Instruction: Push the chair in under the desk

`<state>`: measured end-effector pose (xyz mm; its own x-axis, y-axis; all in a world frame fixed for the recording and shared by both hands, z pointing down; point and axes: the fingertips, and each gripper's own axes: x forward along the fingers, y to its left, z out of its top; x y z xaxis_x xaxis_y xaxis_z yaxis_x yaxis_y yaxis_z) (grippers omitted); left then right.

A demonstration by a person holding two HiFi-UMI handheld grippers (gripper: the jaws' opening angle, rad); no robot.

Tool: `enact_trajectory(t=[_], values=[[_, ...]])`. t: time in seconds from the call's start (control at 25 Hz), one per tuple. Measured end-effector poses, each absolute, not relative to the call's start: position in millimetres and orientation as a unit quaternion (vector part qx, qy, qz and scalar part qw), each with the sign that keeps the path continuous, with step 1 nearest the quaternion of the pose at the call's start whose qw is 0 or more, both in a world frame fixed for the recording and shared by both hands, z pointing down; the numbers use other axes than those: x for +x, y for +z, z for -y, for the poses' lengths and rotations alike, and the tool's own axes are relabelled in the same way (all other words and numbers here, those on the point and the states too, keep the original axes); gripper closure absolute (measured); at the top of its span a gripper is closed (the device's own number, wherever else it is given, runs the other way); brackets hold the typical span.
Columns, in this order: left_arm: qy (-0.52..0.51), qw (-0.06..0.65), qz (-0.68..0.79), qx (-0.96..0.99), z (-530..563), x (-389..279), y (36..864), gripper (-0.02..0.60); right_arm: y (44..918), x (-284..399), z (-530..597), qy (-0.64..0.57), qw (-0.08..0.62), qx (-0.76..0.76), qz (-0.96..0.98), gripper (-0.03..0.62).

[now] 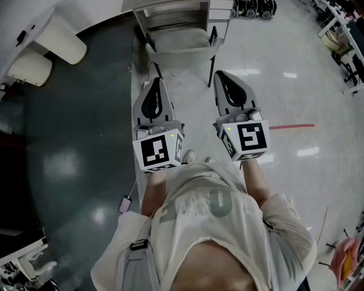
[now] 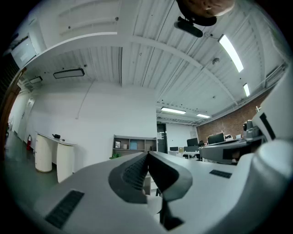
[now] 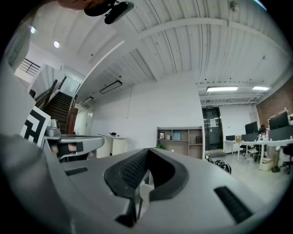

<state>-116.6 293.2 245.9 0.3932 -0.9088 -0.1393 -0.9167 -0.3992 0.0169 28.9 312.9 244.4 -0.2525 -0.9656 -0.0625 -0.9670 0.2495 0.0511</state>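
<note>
Holds the left hand-held gripper (image 1: 154, 79) and the right hand-held gripper (image 1: 223, 75) side by side, pointing to the far side over the pale floor (image 1: 296, 96), each with jaws pressed together and empty. Faces the grey chair (image 1: 181, 41), which stands just beyond both tips. Shows its far edge at the white surface (image 1: 170, 8), perhaps partly under it; hard to tell from above.

Left gripper (image 1: 154, 85) and right gripper (image 1: 220, 79) held side by side ahead of chest (image 1: 199, 210), near each other, not touching, tips pointing forward. Both jaw pairs fully closed, nothing between. Marker cubes (image 1: 159, 150) at rear, facing up. Right forearm (image 1: 257, 179) bare, reaching forward from short sleeve (image 1: 287, 219).
</note>
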Motion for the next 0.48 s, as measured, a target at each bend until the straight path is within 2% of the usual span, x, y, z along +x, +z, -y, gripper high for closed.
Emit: enact_trajectory(t=[0.48], values=[[0.063, 0.018, -0.552, -0.831, -276, -130, 254, 0.568, 258, 25, -298, 0.030, -0.011, -0.612, -0.790, 0.580]])
